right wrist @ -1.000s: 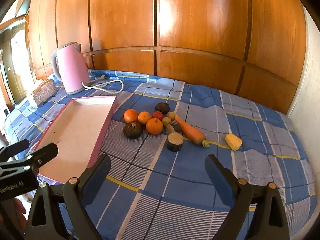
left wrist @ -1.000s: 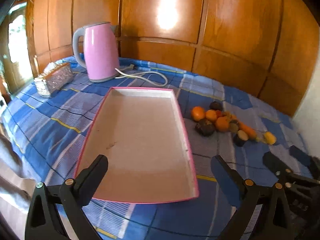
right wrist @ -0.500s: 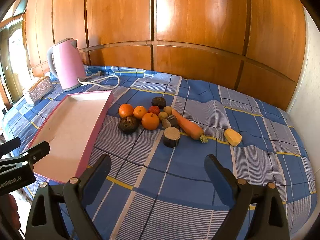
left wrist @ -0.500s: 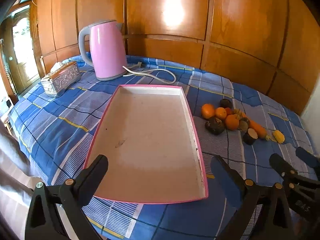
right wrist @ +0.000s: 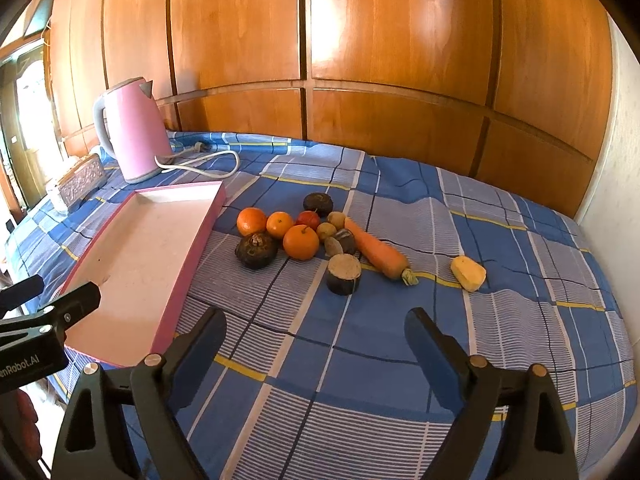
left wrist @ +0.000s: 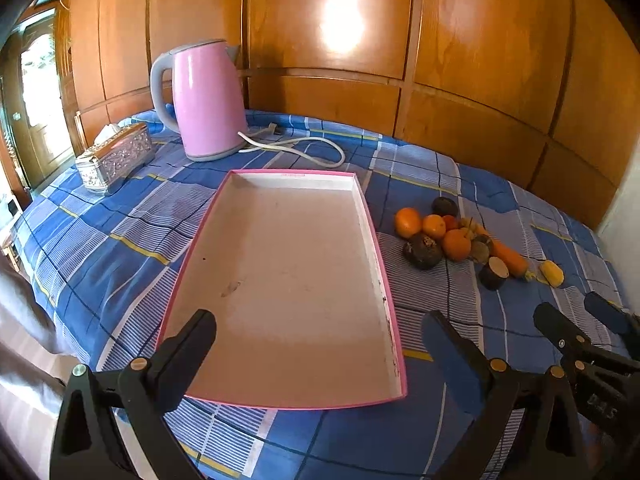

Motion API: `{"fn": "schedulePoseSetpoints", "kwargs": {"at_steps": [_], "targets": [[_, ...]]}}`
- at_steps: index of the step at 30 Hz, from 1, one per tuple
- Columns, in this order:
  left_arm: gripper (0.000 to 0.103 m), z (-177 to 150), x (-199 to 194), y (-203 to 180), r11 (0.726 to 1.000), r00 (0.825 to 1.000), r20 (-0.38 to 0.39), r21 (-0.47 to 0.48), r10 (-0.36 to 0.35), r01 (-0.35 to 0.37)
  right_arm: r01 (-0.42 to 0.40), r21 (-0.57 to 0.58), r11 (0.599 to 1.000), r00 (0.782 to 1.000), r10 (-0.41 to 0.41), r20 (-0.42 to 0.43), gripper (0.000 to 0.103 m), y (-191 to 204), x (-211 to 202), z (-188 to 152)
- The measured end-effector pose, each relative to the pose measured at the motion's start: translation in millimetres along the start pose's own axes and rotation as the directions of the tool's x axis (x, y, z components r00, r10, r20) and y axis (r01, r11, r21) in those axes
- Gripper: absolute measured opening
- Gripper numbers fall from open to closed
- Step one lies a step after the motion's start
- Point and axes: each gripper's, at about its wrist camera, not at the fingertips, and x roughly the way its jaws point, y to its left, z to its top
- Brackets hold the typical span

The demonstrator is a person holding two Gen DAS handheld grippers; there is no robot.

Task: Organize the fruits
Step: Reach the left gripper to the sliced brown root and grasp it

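From the left wrist, the left gripper hangs spread wide over the near end of the pink tray, gripping nothing; the fruit pile lies ahead to its right on the blue checked cloth.

From the right wrist, the right gripper is wide, jaws closing slightly, nothing between them; the fruit pile sits just ahead, tray to its left.
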Motion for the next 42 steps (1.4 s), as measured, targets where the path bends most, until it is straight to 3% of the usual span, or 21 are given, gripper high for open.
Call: {"fn": "schedulePoseSetpoints", "kwargs": {"at_steps": [11,18,25,28,30,32,35,40,42], "targets": [[0.103,-1.1,7.5,-16.6,0.998,0.999,-0.034,0.046,-0.030,0.031,0.020,0.022,1.000,1.000,-0.020,0.002,0.090,-15.4,6.1,0.9],[0.102,2.8,13.8,-22.5,0.997,0.996,-0.063,0.046,-0.061,0.064,0.053,0.050,0.997,0.999,-0.053,-0.007,0.074,-37.5,14.6,-0.7],[0.080,6.5,28.7,-53.4,0.973,0.979,-0.142,0.162,-0.145,0.167,0.095,0.150,0.984,0.994,-0.086,-0.064,0.048,-83.4,32.4,-2.6],[0.063,6.8,39.4,-69.0,0.958,0.963,-0.200,0.189,-0.178,0.216,0.112,0.187,0.976,0.992,-0.097,-0.085,0.038,-105.1,39.3,-2.6],[0.054,7.1,47.9,-77.2,0.947,0.949,-0.242,0.197,-0.202,0.252,0.109,0.208,0.972,0.991,-0.090,-0.096,0.038,-116.5,43.2,-3.0],[0.036,7.5,55.3,-86.5,0.936,0.934,-0.277,0.204,-0.226,0.287,0.096,0.220,0.971,0.992,-0.074,-0.106,0.037,-125.5,47.7,-4.0],[0.025,8.9,66.4,-102.6,0.916,0.904,-0.327,0.197,-0.274,0.349,0.084,0.249,0.965,0.990,-0.053,-0.128,0.037,-139.7,55.7,-4.0],[0.024,13.9,84.2,-135.3,0.887,0.855,-0.371,0.146,-0.361,0.438,0.093,0.285,0.954,0.991,-0.060,-0.122,0.037,-161.2,58.3,-2.4],[0.025,18.2,93.2,-145.5,0.888,0.847,-0.379,0.120,-0.373,0.445,0.103,0.291,0.951,0.989,-0.068,-0.128,0.037,-168.3,59.7,-2.4]]}}
